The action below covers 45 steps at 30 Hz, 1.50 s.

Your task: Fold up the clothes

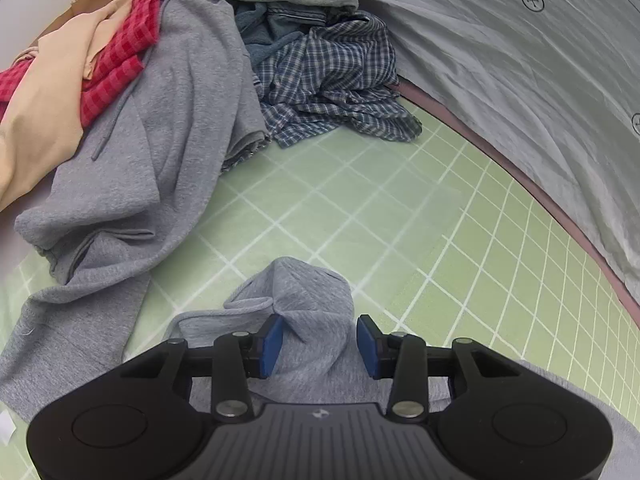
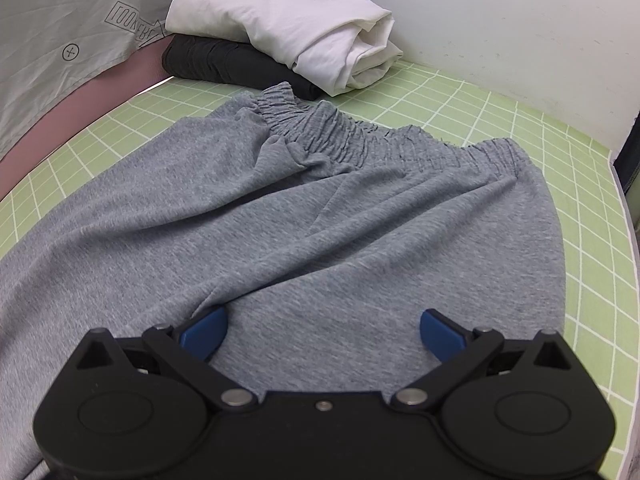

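Right wrist view: you're hovering your right gripper (image 2: 322, 330), fingers wide, over the grey trousers (image 2: 280, 208) lying spread on the green sheet (image 2: 580, 208). Your left gripper (image 1: 318, 344), fingers half-spread, is straddling a trouser end, seemingly readying a fold.
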Available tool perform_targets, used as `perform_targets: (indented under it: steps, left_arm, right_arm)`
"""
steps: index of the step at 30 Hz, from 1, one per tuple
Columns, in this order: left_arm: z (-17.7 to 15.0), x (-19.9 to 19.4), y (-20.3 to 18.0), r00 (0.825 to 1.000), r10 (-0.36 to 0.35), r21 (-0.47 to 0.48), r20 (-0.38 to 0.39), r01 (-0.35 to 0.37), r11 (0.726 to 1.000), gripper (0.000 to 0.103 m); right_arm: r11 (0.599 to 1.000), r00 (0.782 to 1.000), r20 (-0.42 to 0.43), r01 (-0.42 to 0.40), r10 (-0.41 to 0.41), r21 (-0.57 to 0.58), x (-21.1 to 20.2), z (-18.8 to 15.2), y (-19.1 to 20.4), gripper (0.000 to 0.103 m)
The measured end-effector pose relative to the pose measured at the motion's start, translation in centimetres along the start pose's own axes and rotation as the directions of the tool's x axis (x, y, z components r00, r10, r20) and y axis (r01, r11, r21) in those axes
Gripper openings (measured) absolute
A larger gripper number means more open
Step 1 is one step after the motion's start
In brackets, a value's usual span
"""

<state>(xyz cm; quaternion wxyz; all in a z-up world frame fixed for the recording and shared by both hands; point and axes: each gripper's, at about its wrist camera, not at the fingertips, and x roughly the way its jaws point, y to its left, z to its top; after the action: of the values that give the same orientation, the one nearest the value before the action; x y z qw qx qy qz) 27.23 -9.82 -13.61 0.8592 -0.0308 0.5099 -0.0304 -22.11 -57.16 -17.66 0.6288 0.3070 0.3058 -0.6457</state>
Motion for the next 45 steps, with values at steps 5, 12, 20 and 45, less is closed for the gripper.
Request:
perform_targets:
  steps: [5,12,20,45]
  left_arm:
    - [0.0,0.5,-1.3,0.999,0.033,0.063,-0.024,-0.032,0.998,0.027]
    - [1.5,-0.4,-0.6,1.0,0.022,-0.02,-0.01,-0.022,1.0,0.002]
    - [7.8,-0.5,-1.4,0.98,-0.13,-0.186,0.153,0.158,0.97,0.009]
    - [-16.7,-9.8,-9.1,0.994,-0.078,0.3,-0.074,0.097,0.949,0.084]
  right_arm:
    - [1.0,1.0,0.001,-0.001,0.001,0.001,0.0,0.0,-0.1,0.103]
    - [1.0,1.0,0.006,-0.001,0.001,0.001,0.0,0.0,-0.1,0.103]
    - [1.0,1.0,0.01,-0.007,0.007,-0.004,0.0,0.0,-0.2,0.103]
    - [0.946,0.979,-0.099,-0.198,0.178,-0.258,0.4,3.0,-1.9,0.103]
